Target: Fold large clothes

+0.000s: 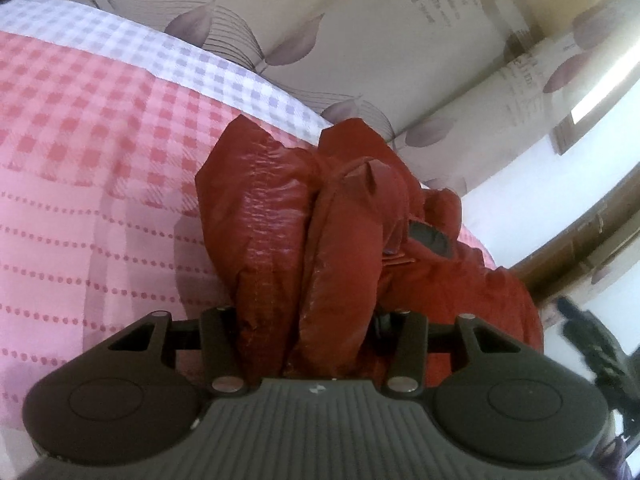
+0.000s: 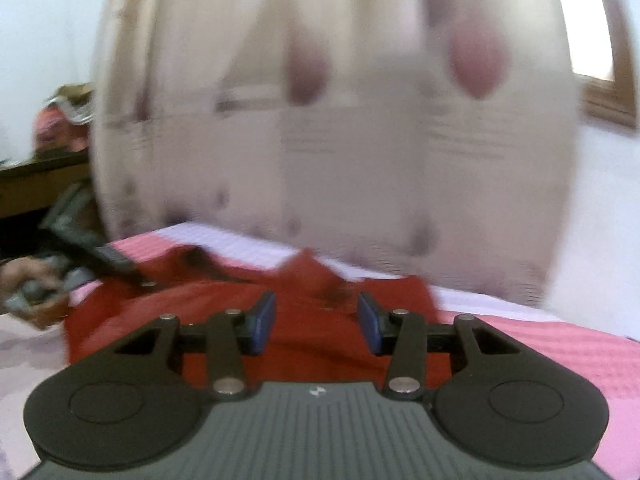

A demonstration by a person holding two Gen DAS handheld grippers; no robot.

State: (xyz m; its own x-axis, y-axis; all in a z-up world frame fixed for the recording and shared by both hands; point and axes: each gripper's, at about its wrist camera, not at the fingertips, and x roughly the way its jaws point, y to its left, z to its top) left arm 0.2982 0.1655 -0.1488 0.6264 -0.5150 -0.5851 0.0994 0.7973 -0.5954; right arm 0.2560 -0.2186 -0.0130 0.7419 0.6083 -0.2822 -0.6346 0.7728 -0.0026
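Note:
A red puffy jacket [image 1: 280, 220] lies on a pink checked bed cover [image 1: 100, 140]. In the left wrist view a thick bunched fold of it stands up between the fingers of my left gripper [image 1: 308, 320]. The cloth hides the pads, and the gripper is shut on it. The right wrist view is blurred. There the jacket [image 2: 160, 312] spreads flat across the bed, and my left gripper [image 2: 120, 264] reaches onto its left edge, held by a hand [image 2: 24, 276]. My right gripper [image 2: 316, 320] hovers above the jacket's near part, its blue pads apart with nothing between them.
A cream curtain with purple leaf print [image 2: 340, 140] hangs close behind the bed's far edge. A dark wooden table [image 2: 40, 184] with clutter stands at the far left. A wooden window frame [image 2: 608, 108] is at the right. The pink cover [image 2: 540, 344] shows bare right of the jacket.

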